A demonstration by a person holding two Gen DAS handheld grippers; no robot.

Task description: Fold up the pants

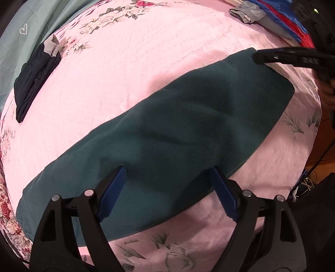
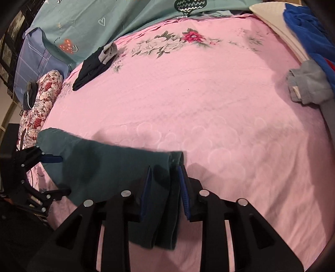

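Observation:
The dark teal pants (image 1: pixel 178 129) lie folded lengthwise in a long band across the pink bedspread (image 1: pixel 136 62). My left gripper (image 1: pixel 167 177) is open, its blue pads spread over the near edge of the pants, holding nothing. My right gripper (image 2: pixel 164 173) is closed on a bunched end of the pants (image 2: pixel 104 165), fabric hanging down between the blue pads. In the left wrist view the right gripper (image 1: pixel 259 57) shows at the far right end of the pants. In the right wrist view the left gripper (image 2: pixel 54 173) sits open at the pants' left end.
A folded dark garment with a grey band (image 1: pixel 33 79) lies at the far left of the bed. Grey folded clothing (image 2: pixel 307 85) and blue and red fabric (image 2: pixel 309 31) pile at the right edge. A teal quilt (image 2: pixel 104 18) and a floral pillow (image 2: pixel 41 100) lie at the back left.

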